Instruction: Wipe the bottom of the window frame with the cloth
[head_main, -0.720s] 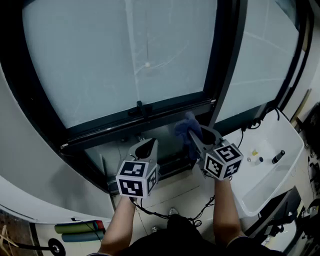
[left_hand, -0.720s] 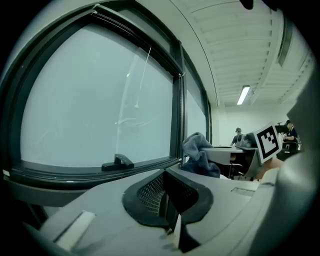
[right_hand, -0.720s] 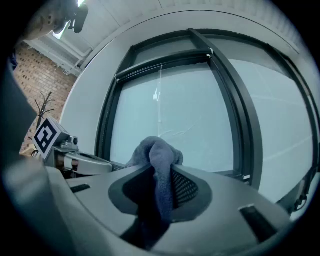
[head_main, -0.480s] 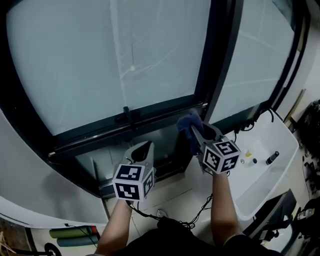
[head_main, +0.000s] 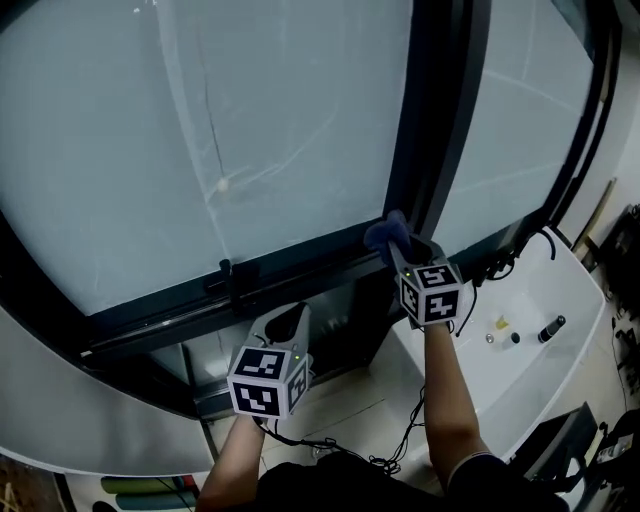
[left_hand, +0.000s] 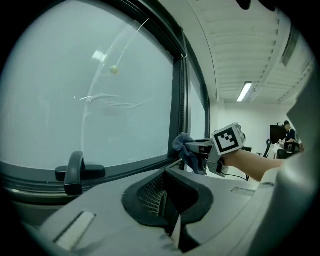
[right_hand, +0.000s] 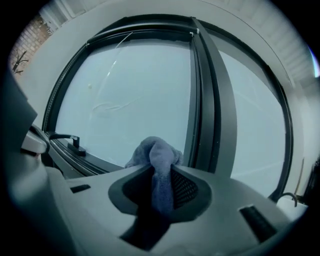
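At the right end of the window's lower edge, the blue cloth (head_main: 384, 234) sits bunched in the corner where the bottom rail (head_main: 300, 262) meets the dark upright mullion (head_main: 428, 140). It looks to be on the rail or just above it; whether it presses on the metal cannot be told.

The right gripper (head_main: 394, 246) has the cloth clenched between its jaws. In the right gripper view a fold runs down through the jaws and the rest puffs out past the tips toward the glass.

From the cloth the rail's long axis runs off toward 8 o'clock in the head view, sloping down and left past the window handle (head_main: 228, 276), which stands on the rail about halfway along. So the whole run to be wiped lies on that side, and the stroke, as I judge it, is a drag from the corner toward 8 o'clock along the rail, with the handle as the one obstacle to lift over or work around.

The left gripper (head_main: 289, 314) hangs at 7 o'clock from the cloth, below the rail and well apart from it. Its jaws are pressed together with nothing between them. The right arm is plainly the nearer one and carries the job.
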